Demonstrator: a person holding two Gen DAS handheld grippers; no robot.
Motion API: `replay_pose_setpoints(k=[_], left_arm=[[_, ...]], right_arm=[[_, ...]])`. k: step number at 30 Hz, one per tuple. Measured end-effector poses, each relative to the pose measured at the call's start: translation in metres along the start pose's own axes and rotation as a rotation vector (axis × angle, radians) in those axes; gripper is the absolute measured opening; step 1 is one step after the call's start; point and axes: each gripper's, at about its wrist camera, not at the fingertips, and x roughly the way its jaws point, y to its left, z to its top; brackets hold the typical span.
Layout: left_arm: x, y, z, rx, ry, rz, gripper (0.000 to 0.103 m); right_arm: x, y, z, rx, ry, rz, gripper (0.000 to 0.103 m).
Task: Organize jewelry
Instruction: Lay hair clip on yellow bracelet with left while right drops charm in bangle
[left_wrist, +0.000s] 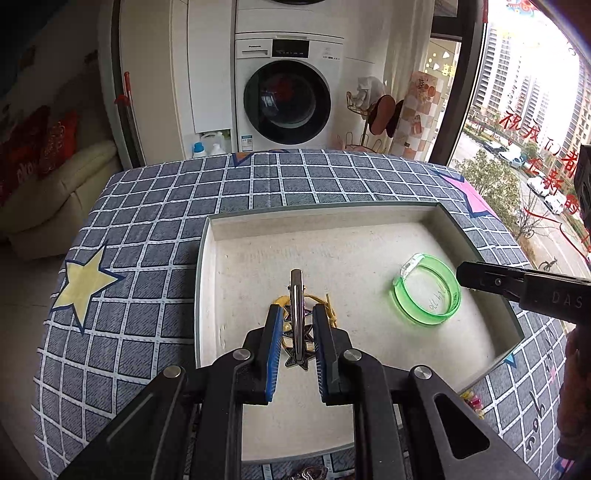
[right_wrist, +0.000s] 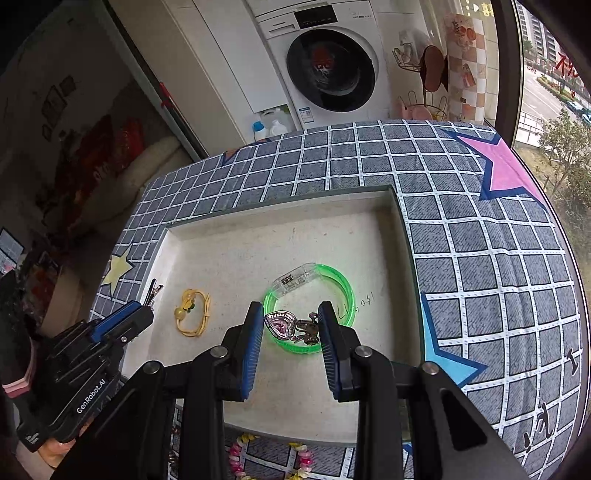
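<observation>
A shallow white tray (left_wrist: 207, 280) (right_wrist: 402, 258) lies on a checked cloth. Over its near part, my left gripper (left_wrist: 297, 314) is shut on a silver hair clip with star shapes (left_wrist: 295, 295), which points away from me. A yellow cord bracelet (left_wrist: 327, 301) (right_wrist: 192, 312) rests on the tray floor just below it. My right gripper (right_wrist: 290, 314) is shut on a silver piece with a pink heart charm (right_wrist: 282, 325), held above a green translucent bangle (right_wrist: 345, 291) (left_wrist: 426, 291) in the tray. Each gripper shows in the other's view, the left gripper (right_wrist: 144, 314) and the right gripper (left_wrist: 465, 275).
A pastel bead string (right_wrist: 236, 458) (left_wrist: 472, 400) lies on the cloth in front of the tray. The checked cloth with stars (left_wrist: 147, 229) covers the table. A washing machine (left_wrist: 288, 99) and a wire rack (left_wrist: 369, 110) stand beyond the far edge, with a window on the right.
</observation>
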Motion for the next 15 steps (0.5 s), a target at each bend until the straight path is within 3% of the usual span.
replay_pose_setpoints(k=[15], left_arm=[[0.034,-0.013,-0.009,0.066,0.04,0.087,0.029]], right_arm=[[0.049,-0.001,-0.002,-0.039,0.058,-0.07,0.033]])
